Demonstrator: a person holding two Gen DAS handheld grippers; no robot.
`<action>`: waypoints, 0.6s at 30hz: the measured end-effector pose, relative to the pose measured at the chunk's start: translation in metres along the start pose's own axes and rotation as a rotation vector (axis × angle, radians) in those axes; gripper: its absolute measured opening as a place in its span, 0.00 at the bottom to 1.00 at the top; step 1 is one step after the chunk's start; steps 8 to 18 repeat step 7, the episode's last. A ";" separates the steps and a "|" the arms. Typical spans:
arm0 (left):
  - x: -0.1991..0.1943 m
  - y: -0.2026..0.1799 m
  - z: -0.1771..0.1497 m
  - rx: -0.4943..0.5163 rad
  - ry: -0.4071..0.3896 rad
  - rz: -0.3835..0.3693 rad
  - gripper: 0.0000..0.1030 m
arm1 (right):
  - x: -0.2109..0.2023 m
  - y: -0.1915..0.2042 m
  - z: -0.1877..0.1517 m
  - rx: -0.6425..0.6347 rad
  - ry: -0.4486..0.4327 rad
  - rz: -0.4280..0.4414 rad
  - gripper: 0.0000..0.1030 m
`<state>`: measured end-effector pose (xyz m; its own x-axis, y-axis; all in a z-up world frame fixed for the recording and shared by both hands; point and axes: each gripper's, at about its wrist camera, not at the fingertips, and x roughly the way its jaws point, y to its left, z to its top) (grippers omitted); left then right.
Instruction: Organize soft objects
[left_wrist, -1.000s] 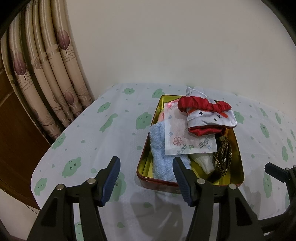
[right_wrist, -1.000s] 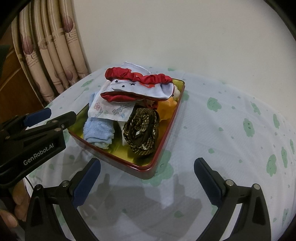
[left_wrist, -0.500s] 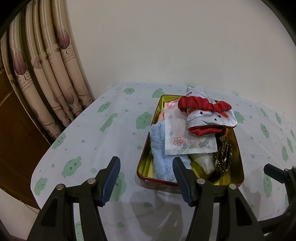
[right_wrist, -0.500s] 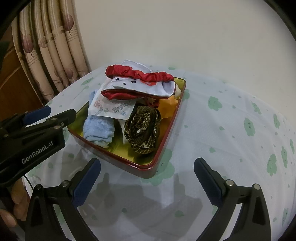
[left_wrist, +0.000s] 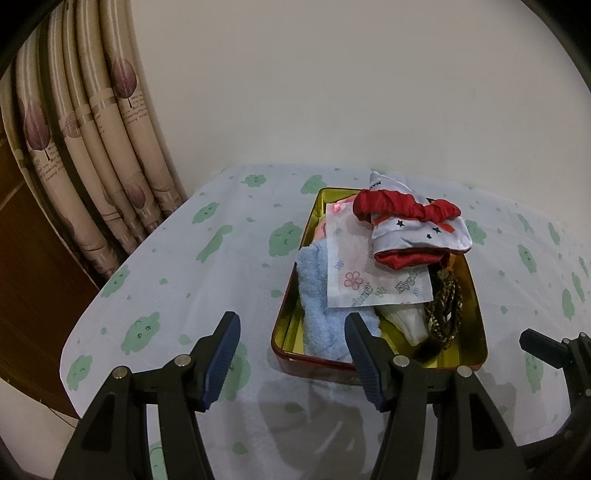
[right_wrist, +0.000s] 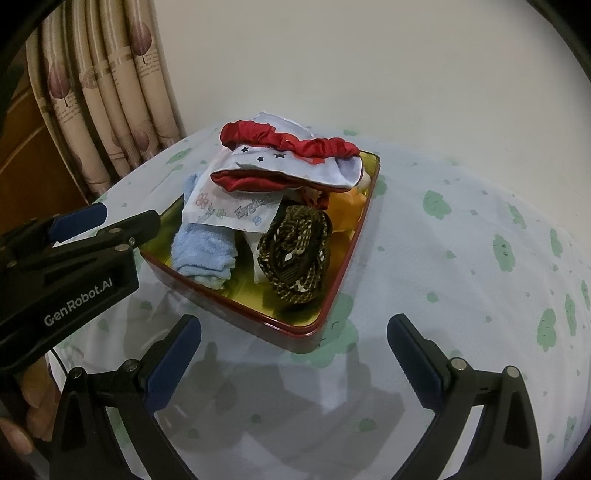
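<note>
A gold tin tray with a red rim (left_wrist: 286, 321) (right_wrist: 343, 280) holds a pile of soft things. On top lies a white cloth with stars and red ruffled trim (left_wrist: 417, 225) (right_wrist: 291, 162). Under it are a white tissue pack with flower print (left_wrist: 354, 273) (right_wrist: 236, 210), a rolled blue towel (left_wrist: 317, 306) (right_wrist: 207, 254), a brown patterned coil (left_wrist: 445, 306) (right_wrist: 295, 254) and an orange thing (right_wrist: 349, 206). My left gripper (left_wrist: 291, 354) hovers open before the tray's near left corner. My right gripper (right_wrist: 295, 354) is open and empty, just short of the tray's near corner.
The tray rests on a white tablecloth with green prints (left_wrist: 192, 266) (right_wrist: 461, 258). Beige curtains (left_wrist: 92, 147) hang at the left beside a plain wall. The left gripper's body (right_wrist: 70, 269) fills the left side of the right wrist view, with fingers of a hand (right_wrist: 22, 424) below.
</note>
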<state>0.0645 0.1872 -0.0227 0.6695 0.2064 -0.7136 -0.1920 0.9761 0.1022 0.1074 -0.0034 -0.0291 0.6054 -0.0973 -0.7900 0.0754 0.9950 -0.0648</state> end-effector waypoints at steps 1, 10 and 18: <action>0.000 0.001 0.000 -0.006 -0.001 -0.003 0.59 | 0.000 0.000 0.000 0.000 0.001 0.000 0.97; 0.001 0.002 0.001 -0.017 0.011 -0.004 0.59 | 0.001 0.002 -0.001 -0.005 0.004 0.000 0.97; 0.001 0.002 0.001 -0.017 0.011 -0.004 0.59 | 0.001 0.002 -0.001 -0.005 0.004 0.000 0.97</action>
